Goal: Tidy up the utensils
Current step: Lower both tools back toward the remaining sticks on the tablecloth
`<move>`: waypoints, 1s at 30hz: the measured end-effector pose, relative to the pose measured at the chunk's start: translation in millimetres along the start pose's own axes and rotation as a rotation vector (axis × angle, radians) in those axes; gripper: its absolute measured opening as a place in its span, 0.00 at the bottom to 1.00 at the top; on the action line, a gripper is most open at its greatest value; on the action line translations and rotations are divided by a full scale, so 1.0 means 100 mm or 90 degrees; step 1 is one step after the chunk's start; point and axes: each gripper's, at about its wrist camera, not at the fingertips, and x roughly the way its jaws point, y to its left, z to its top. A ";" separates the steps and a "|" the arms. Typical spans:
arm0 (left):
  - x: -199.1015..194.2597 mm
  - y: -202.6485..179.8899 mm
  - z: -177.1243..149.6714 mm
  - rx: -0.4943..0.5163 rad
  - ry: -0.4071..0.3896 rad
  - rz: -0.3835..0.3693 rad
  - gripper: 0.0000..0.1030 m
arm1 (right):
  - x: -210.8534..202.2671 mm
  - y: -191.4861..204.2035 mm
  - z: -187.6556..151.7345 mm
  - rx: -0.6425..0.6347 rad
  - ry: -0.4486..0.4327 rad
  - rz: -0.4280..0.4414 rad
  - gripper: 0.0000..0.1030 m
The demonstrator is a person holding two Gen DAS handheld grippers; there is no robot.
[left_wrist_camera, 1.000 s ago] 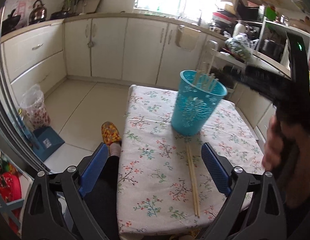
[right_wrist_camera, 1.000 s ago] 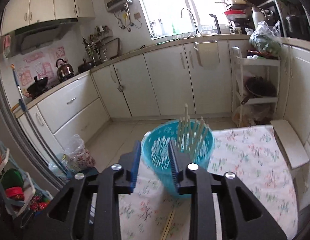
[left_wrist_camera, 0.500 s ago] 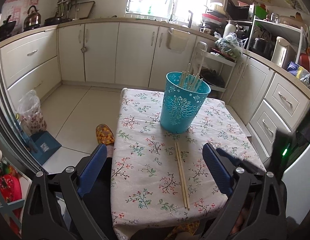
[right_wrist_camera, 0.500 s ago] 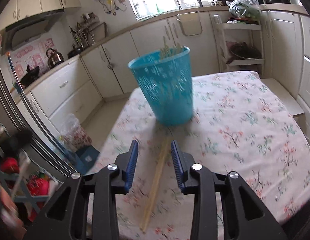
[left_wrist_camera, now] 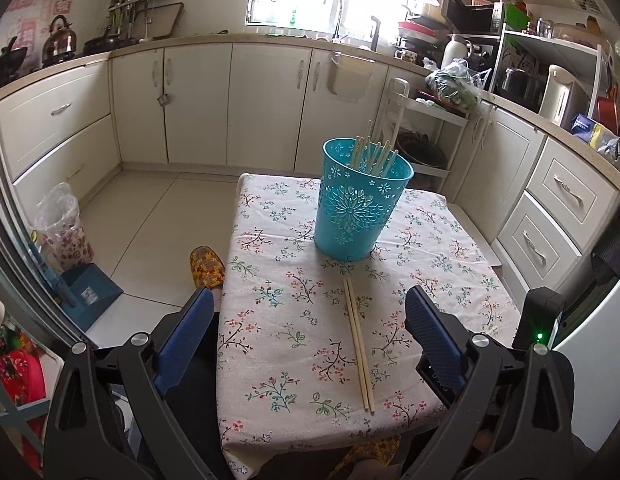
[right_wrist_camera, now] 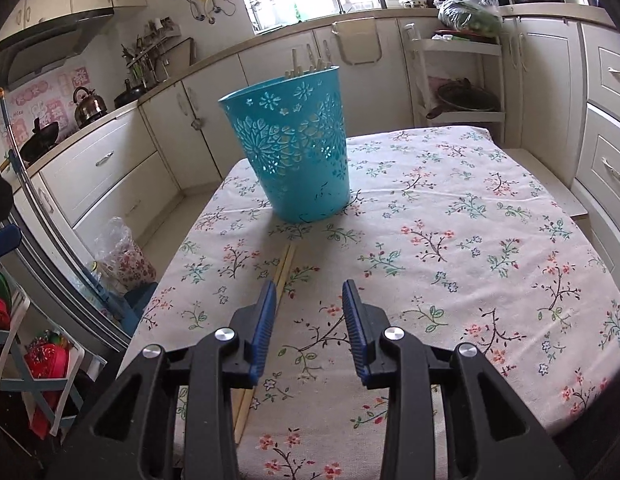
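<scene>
Two loose chopsticks (left_wrist_camera: pixel 358 344) are all that looks left to put away: they lie side by side and flat on the floral tablecloth (left_wrist_camera: pixel 277 280), on the near side of the teal basket (left_wrist_camera: pixel 360 204), their far tips just short of its base and their near ends close to the table's front edge. Nearest of all, on the near side of the basket again, the right gripper (right_wrist_camera: pixel 310 300) hangs low over the cloth with its jaws partly apart and nothing between them; in the right wrist view the pair (right_wrist_camera: pixel 283 268) runs just beside and under its left blue pad (right_wrist_camera: pixel 265 316) rather than inside the gap, so the pick-up does not seem to have started. The left gripper (left_wrist_camera: pixel 307 334) sits farther back from the basket with its jaws spread wide and empty, straddling the view of the pair without touching it. Farther off, the basket stands upright on the middle of the cloth, and a bunch of chopsticks (left_wrist_camera: pixel 372 152) already stands in it, leaning against the far rim. By that showing most of the sorting is done: what remains is to centre on the last pair, close on it, lift it and drop it in beside the others
</scene>
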 end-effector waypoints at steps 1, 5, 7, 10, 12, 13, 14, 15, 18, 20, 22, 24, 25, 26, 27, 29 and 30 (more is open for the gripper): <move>0.00 0.00 0.00 0.000 0.001 0.000 0.90 | 0.00 0.00 0.00 0.000 0.000 0.000 0.33; 0.01 -0.01 -0.01 0.001 0.005 -0.001 0.90 | -0.01 -0.01 0.00 0.003 -0.001 0.000 0.33; 0.01 -0.02 -0.01 0.002 0.006 -0.001 0.90 | -0.01 -0.01 0.00 0.002 0.000 0.001 0.33; 0.02 -0.02 -0.01 0.002 0.007 0.000 0.90 | -0.02 0.00 -0.01 0.000 0.001 0.001 0.33; 0.02 -0.02 -0.01 0.002 0.008 0.000 0.90 | -0.02 0.00 -0.01 -0.001 0.001 0.001 0.33; 0.02 -0.02 -0.01 0.002 0.008 0.001 0.90 | -0.02 0.00 -0.01 -0.001 0.001 0.001 0.33; 0.02 -0.02 -0.01 0.002 0.008 0.001 0.90 | -0.02 0.00 -0.01 -0.001 0.001 0.002 0.33; 0.02 -0.01 -0.01 0.001 0.009 0.001 0.90 | -0.02 0.00 -0.01 -0.001 0.001 0.002 0.33; 0.03 -0.01 -0.02 0.001 0.011 0.005 0.90 | -0.02 0.00 -0.01 -0.001 0.000 0.001 0.33; 0.04 0.00 -0.02 0.001 0.013 0.008 0.90 | -0.03 0.00 -0.01 -0.002 -0.002 0.001 0.33; 0.05 0.01 -0.03 0.000 0.014 0.010 0.90 | -0.03 0.01 -0.01 -0.003 -0.003 0.001 0.33; 0.05 0.01 -0.03 -0.001 0.016 0.011 0.90 | -0.04 0.01 -0.01 -0.004 -0.005 0.001 0.33; 0.05 0.01 -0.04 -0.001 0.016 0.012 0.90 | -0.04 0.02 0.00 -0.005 -0.006 0.001 0.33; 0.05 0.01 -0.04 -0.001 0.016 0.013 0.90 | -0.04 0.02 0.00 -0.006 -0.006 0.001 0.33; 0.06 0.01 -0.04 -0.001 0.017 0.014 0.90 | -0.05 0.02 0.00 -0.008 -0.008 0.001 0.33; 0.06 0.02 -0.04 -0.001 0.018 0.016 0.90 | -0.05 0.02 0.00 -0.010 -0.009 0.003 0.33; 0.06 0.02 -0.04 -0.001 0.019 0.017 0.90 | -0.05 0.03 0.00 -0.012 -0.008 0.005 0.33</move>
